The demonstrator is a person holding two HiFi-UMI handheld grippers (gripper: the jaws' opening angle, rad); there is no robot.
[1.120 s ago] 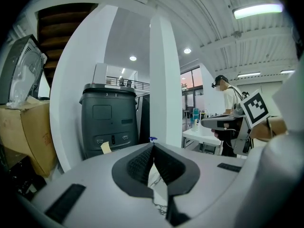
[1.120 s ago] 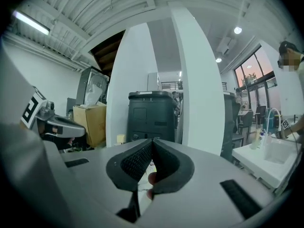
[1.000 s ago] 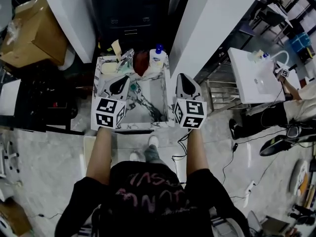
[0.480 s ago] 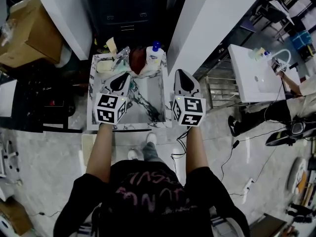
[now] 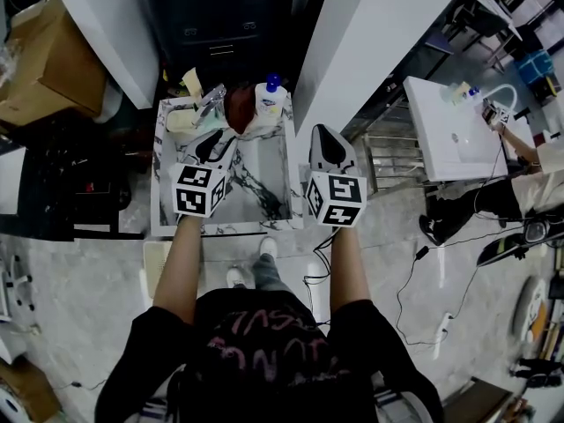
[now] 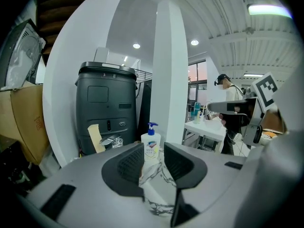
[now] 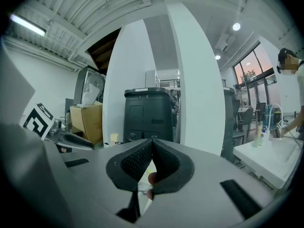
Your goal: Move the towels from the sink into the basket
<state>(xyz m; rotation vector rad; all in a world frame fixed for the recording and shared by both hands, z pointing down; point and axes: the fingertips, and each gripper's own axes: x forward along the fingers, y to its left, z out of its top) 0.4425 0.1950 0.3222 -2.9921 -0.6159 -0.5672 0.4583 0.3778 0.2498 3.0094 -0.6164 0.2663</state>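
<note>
A dark red towel point(image 5: 236, 110) lies bunched at the back of the marble-patterned sink point(image 5: 273, 208), between the faucet point(image 5: 210, 104) and a soap bottle point(image 5: 267, 100). My left gripper point(image 5: 216, 143) hangs over the basin's left half and points at the towel. Its jaws have just been opening. In the left gripper view they stand apart point(image 6: 153, 161) with nothing between them; the soap bottle point(image 6: 151, 145) shows beyond. My right gripper point(image 5: 322, 136) hovers at the sink's right rim. It is shut point(image 7: 152, 144) and holds nothing.
A dark bin point(image 5: 231, 16) stands behind the sink between white pillars point(image 5: 370, 33). Cardboard boxes point(image 5: 44, 60) sit at the left. A pale slatted thing point(image 5: 155, 267) on the floor left of my feet may be the basket. Another person point(image 5: 493, 196) stands by a white sink at the right.
The left gripper has shifted a little further in over the basin. The right gripper has kept its place by the right rim.
</note>
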